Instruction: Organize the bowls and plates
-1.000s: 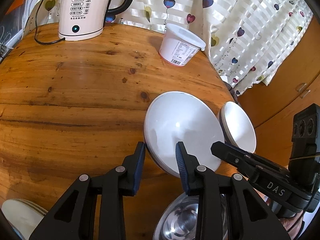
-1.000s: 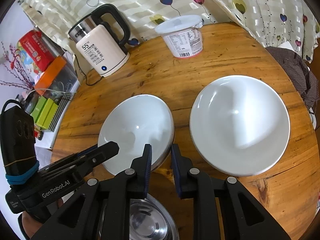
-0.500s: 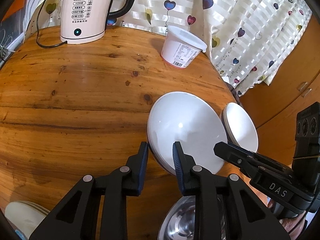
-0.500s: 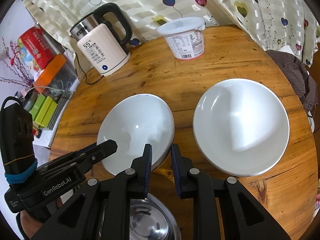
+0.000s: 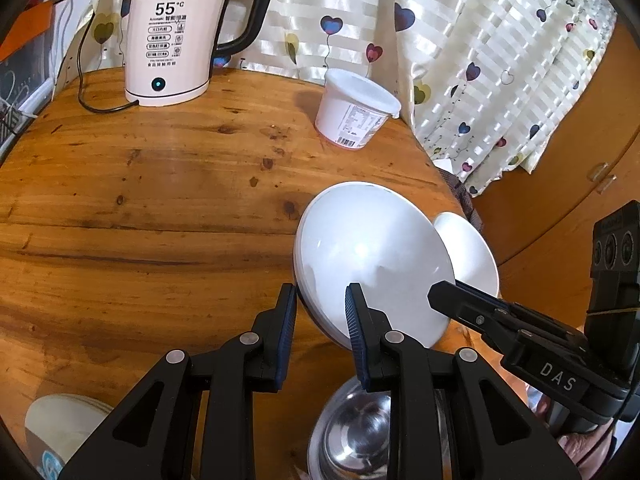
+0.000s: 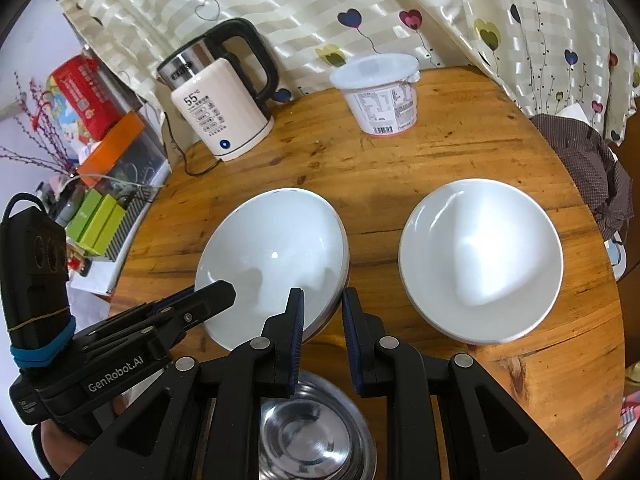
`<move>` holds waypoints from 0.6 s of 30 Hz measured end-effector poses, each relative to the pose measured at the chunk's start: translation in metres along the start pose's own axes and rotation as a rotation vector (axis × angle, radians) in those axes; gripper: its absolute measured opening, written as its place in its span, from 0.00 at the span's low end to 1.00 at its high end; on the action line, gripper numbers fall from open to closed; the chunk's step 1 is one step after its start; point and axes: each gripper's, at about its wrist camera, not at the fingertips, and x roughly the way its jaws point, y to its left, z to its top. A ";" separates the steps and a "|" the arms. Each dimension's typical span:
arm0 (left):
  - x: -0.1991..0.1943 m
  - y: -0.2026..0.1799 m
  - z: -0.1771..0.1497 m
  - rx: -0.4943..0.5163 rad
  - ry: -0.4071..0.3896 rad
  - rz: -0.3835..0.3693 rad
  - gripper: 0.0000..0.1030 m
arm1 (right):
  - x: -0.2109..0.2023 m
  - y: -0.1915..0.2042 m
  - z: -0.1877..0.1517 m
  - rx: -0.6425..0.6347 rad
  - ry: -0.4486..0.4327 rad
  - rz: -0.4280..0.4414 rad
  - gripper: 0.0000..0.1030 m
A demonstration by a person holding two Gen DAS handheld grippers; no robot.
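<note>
Wooden and round, the table (image 5: 160, 200) fills the left wrist view, with a cream electric kettle (image 5: 172, 40) and a lidded white tub (image 5: 356, 112) standing at its far edge against a heart-printed curtain (image 5: 480, 40). The left gripper (image 5: 322, 296) straddles the near left rim of the gripped white bowl (image 5: 372, 248): one pad lies against the outside of the rim and the other sits inside the bowl, so the tongs are clenched on that rim. The right gripper (image 5: 444, 292) reaches in from the right to the same bowl's near right edge. A second white bowl (image 5: 468, 248) shows partly behind the gripped one, near the table's right edge. A steel bowl (image 5: 356, 436) sits below the fingers, closest to the camera, and a pale plate stack (image 5: 60, 424) lies at the lower left. From the right wrist view, the two white bowls sit side by side on the table, apart from each other, the gripped one on the left. Here the right gripper's fingers bracket its near right rim, one inside and one outside, narrowly set and grasping it, while the left gripper's tips overlap the near left rim. The steel bowl lies just beneath the right gripper.
</note>
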 end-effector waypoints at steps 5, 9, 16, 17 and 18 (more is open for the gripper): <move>-0.013 -0.005 -0.005 0.007 -0.008 -0.002 0.26 | -0.013 0.005 -0.004 -0.003 -0.009 0.005 0.19; -0.021 -0.008 -0.012 0.013 -0.010 -0.003 0.26 | -0.025 0.010 -0.012 -0.005 -0.015 0.008 0.19; -0.038 -0.013 -0.031 0.022 -0.007 -0.002 0.25 | -0.044 0.019 -0.028 -0.018 -0.022 0.010 0.19; -0.040 -0.014 -0.033 0.023 -0.007 -0.001 0.25 | -0.046 0.019 -0.031 -0.019 -0.022 0.011 0.19; -0.042 -0.014 -0.036 0.024 -0.007 -0.001 0.25 | -0.048 0.020 -0.034 -0.018 -0.021 0.012 0.19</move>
